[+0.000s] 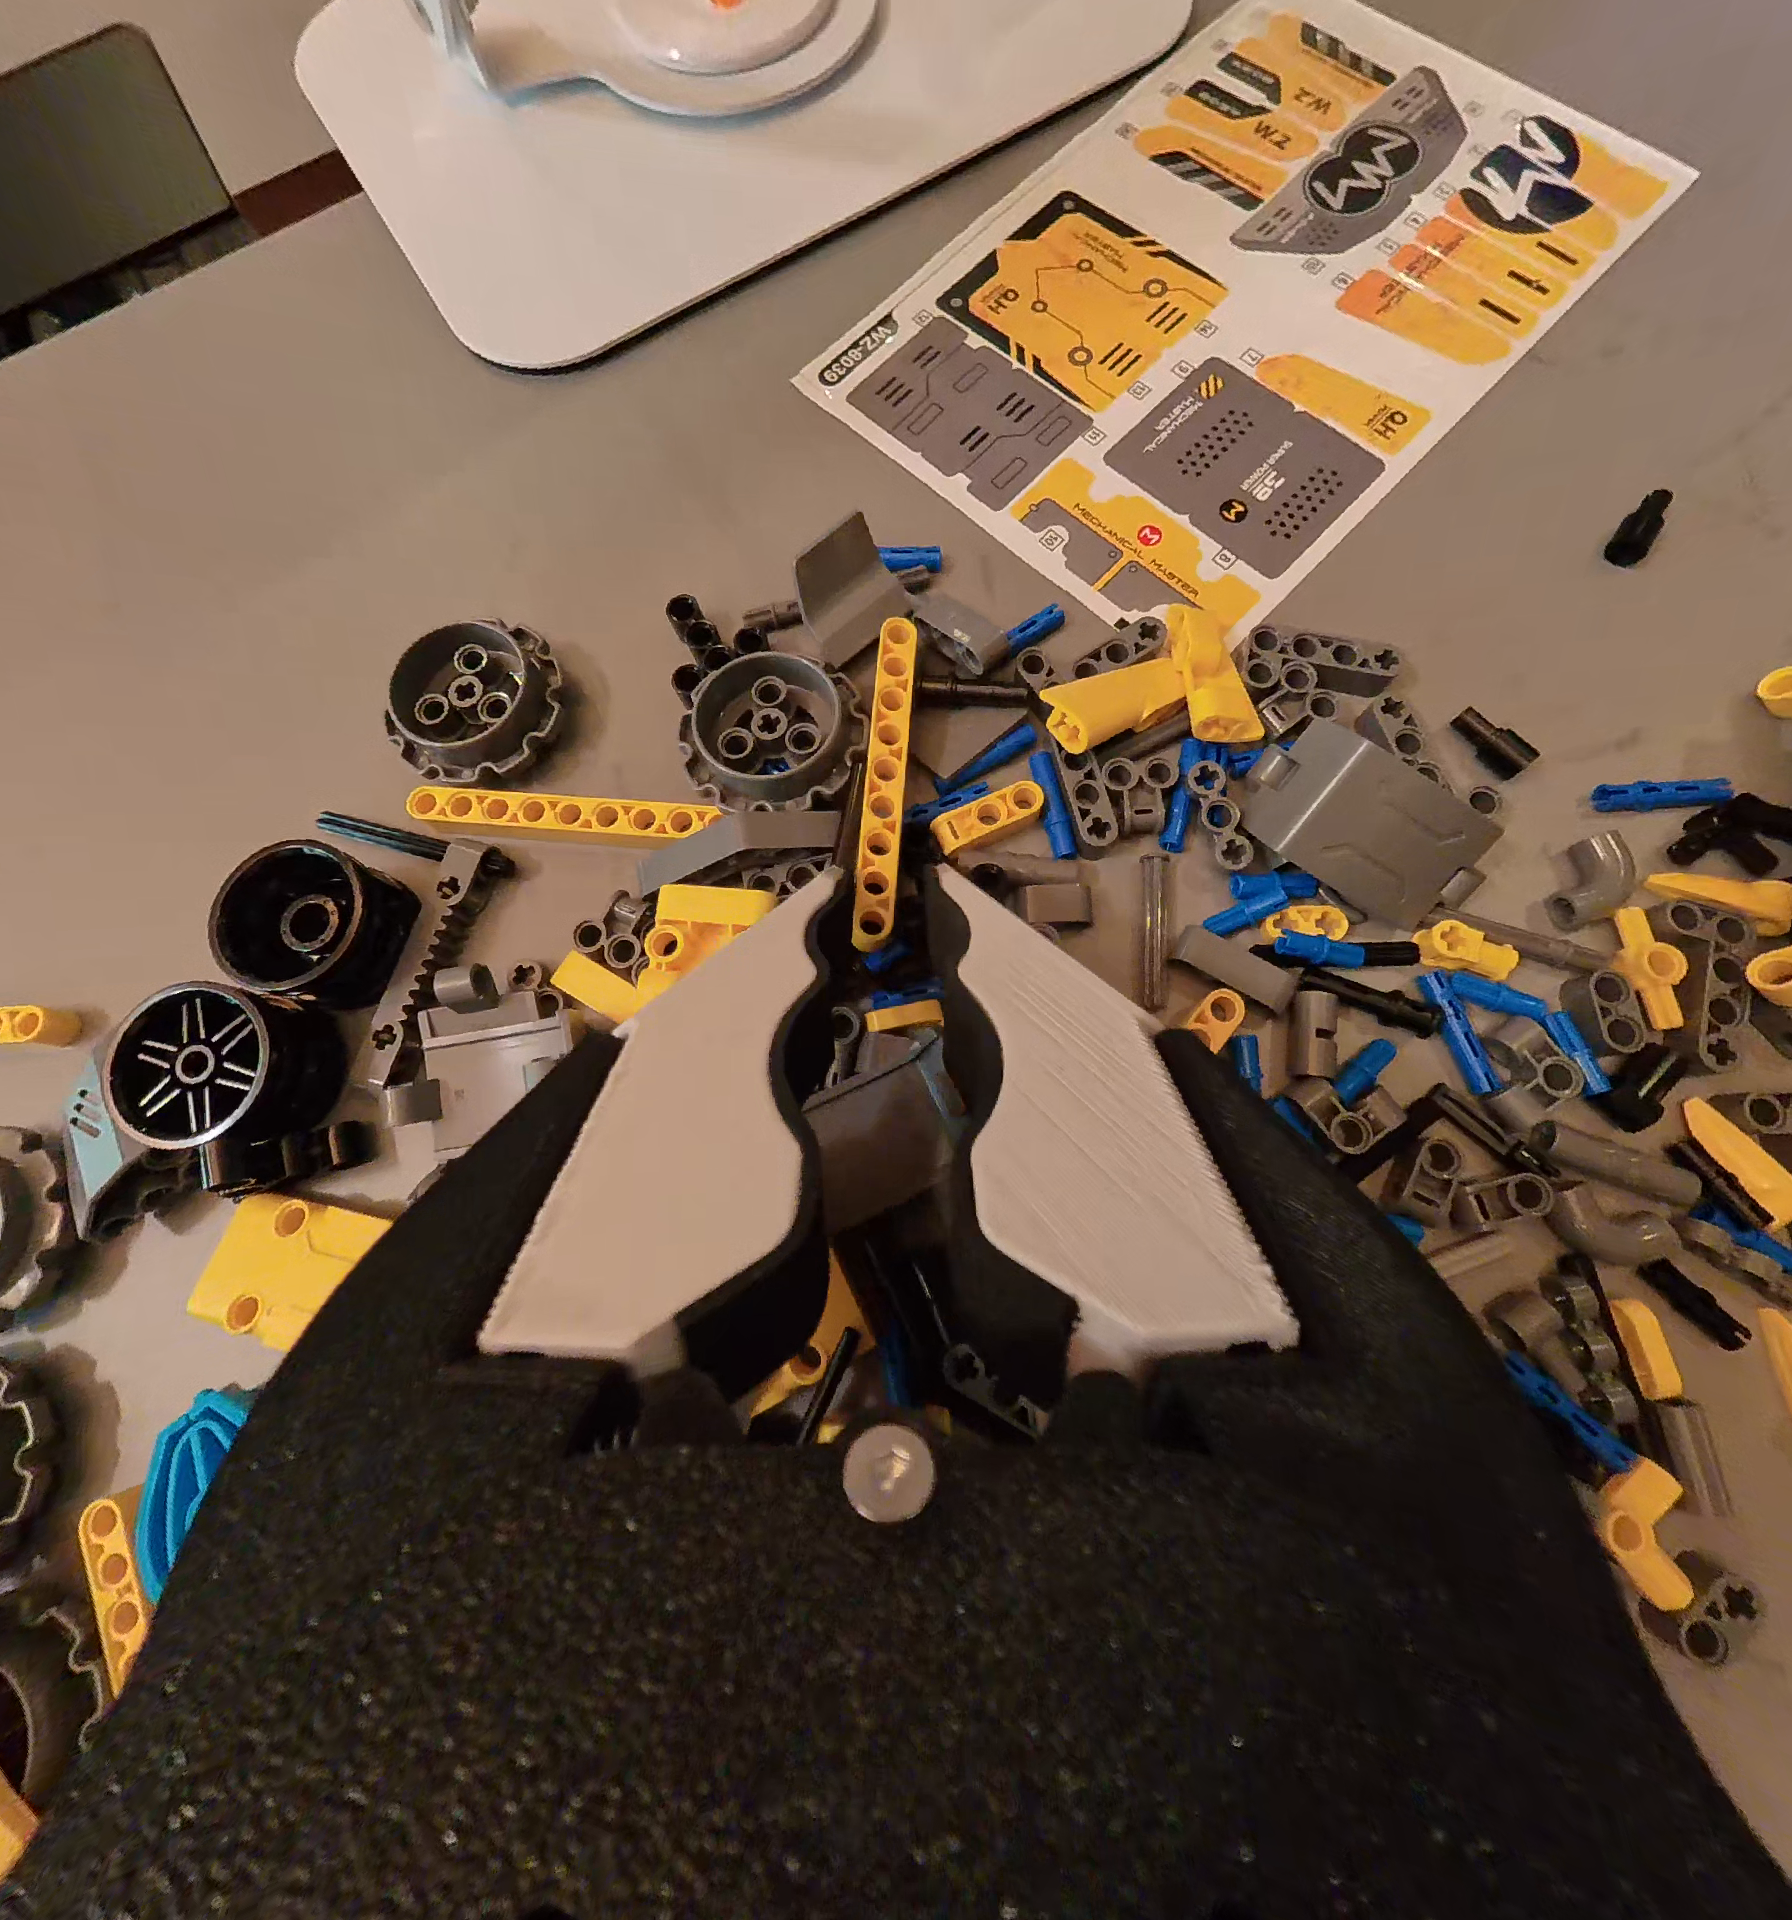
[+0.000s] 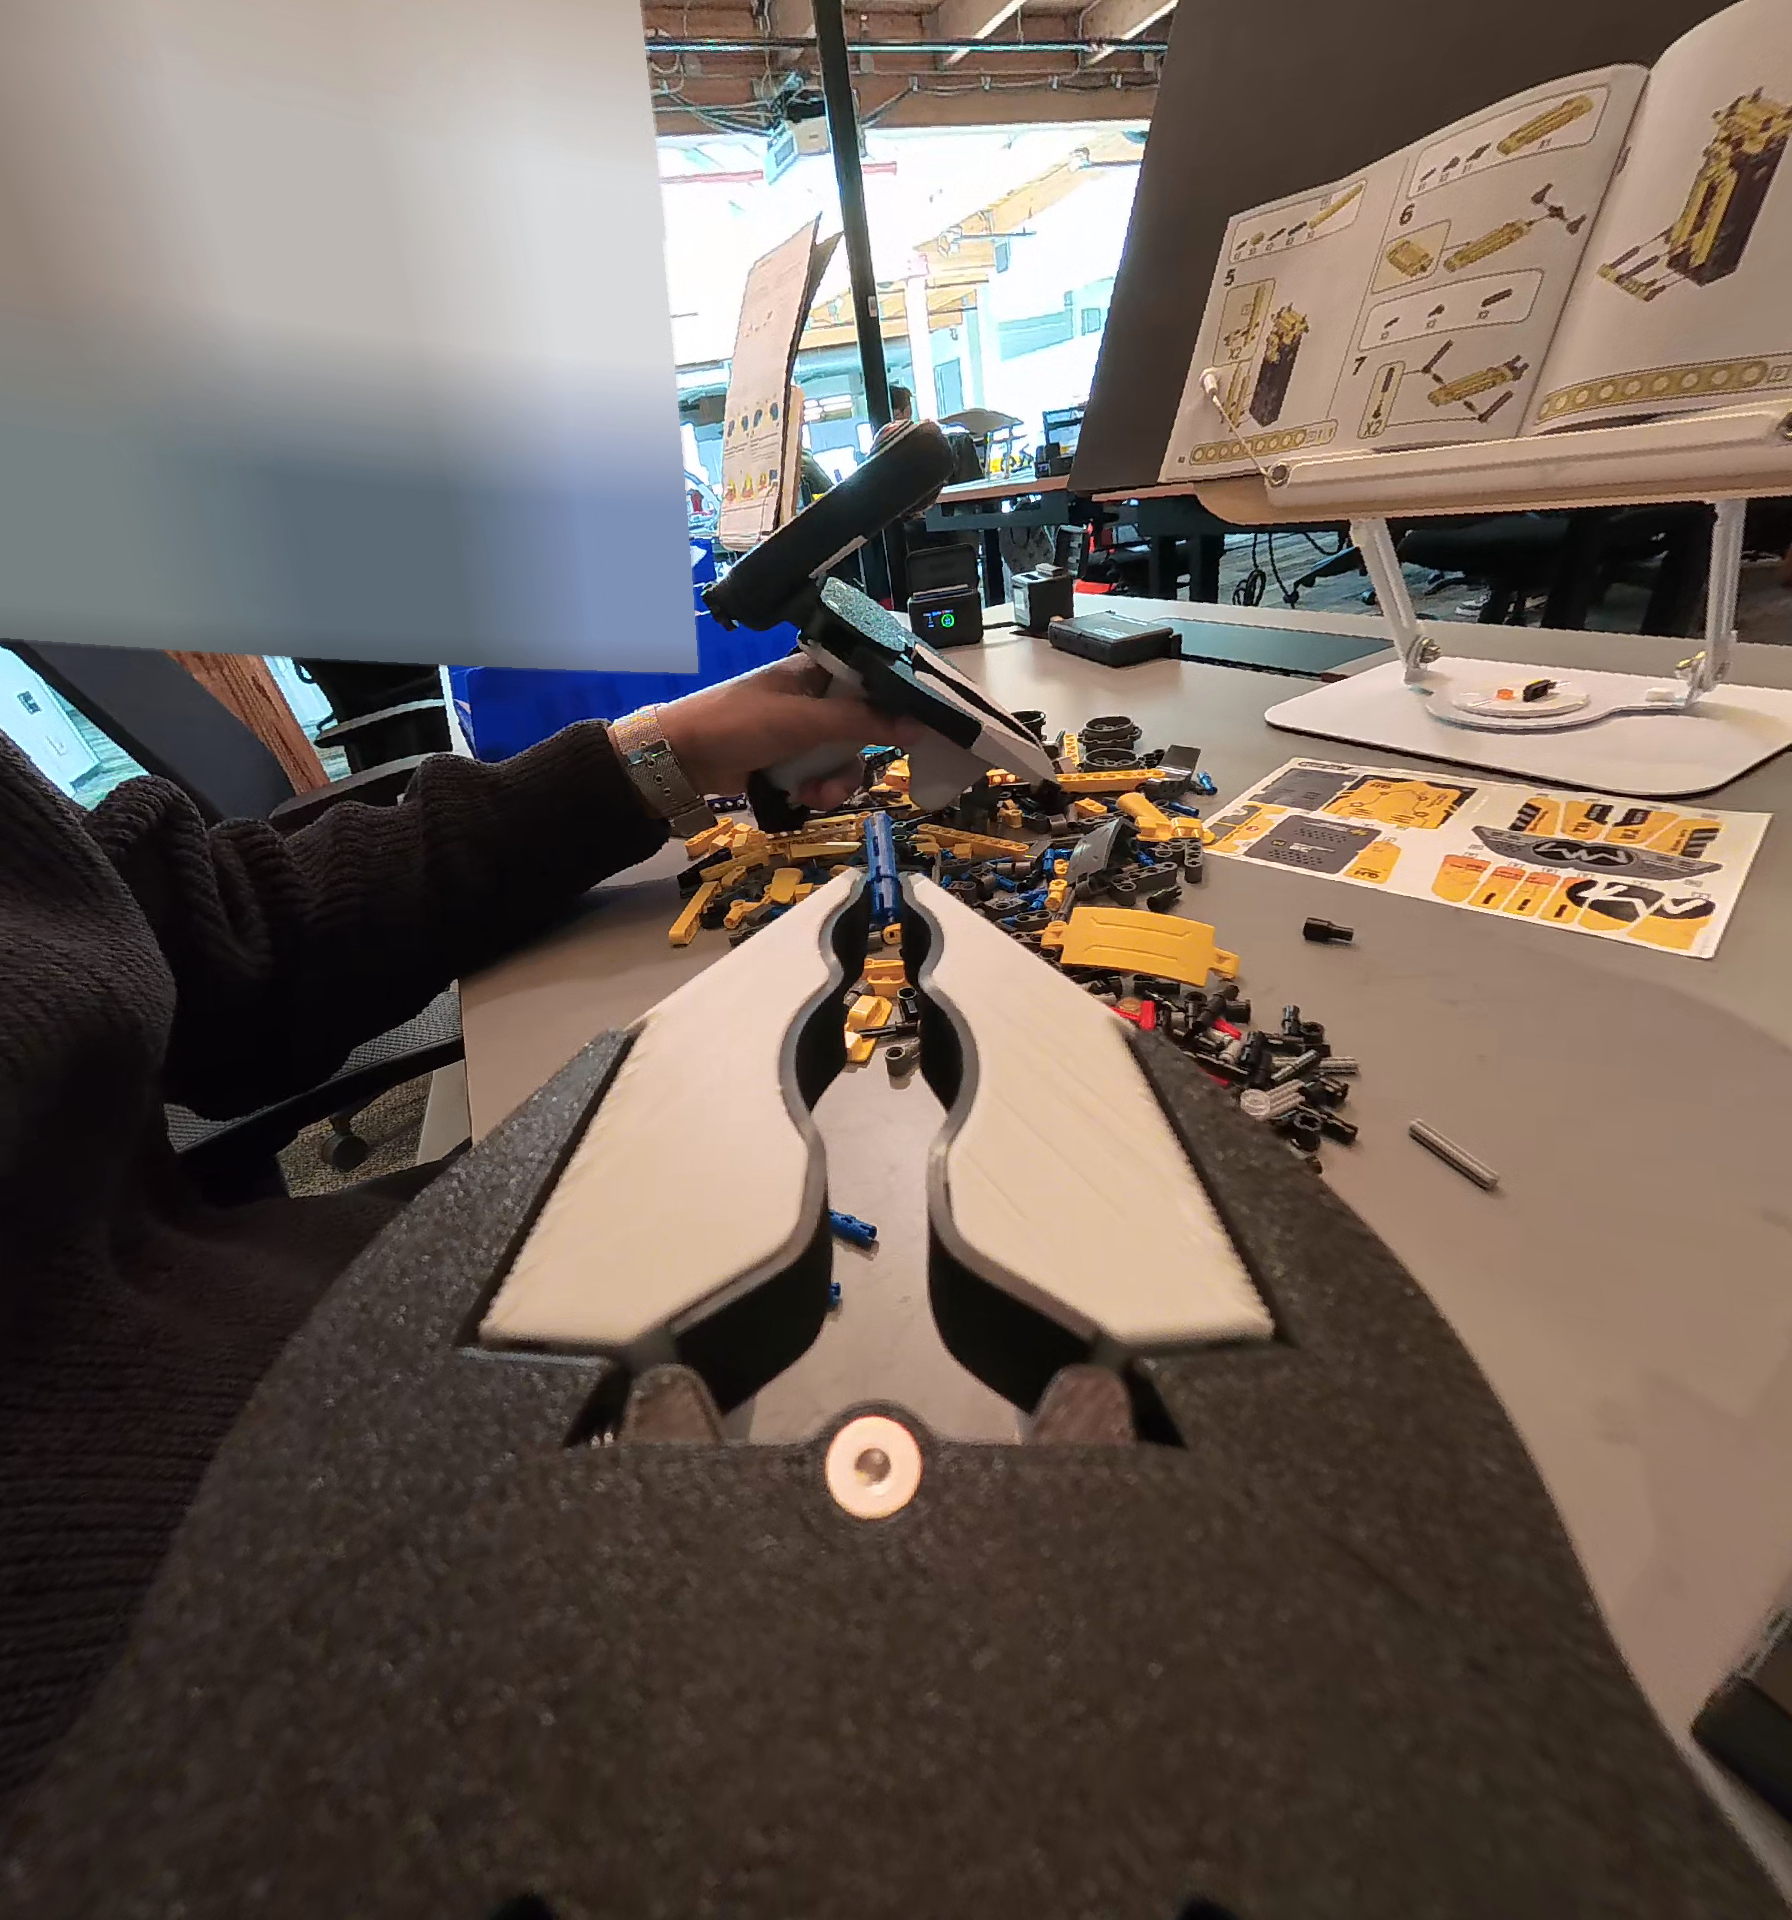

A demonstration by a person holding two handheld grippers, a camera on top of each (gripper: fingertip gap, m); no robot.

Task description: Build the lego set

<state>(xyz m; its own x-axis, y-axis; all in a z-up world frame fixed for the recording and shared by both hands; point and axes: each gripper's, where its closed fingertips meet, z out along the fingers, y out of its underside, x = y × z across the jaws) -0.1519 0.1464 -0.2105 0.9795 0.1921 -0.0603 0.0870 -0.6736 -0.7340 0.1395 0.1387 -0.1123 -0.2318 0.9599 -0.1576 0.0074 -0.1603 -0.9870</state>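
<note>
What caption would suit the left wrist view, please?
Left tool gripping a long yellow holed beam above scattered plastic building pieces.

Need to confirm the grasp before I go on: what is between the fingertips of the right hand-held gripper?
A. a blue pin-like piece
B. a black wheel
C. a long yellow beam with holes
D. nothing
A: in the right wrist view the right hand-held gripper has its fingertips closed on a blue pin-like piece that sticks out past them, raised in front of the pile of parts.
</note>
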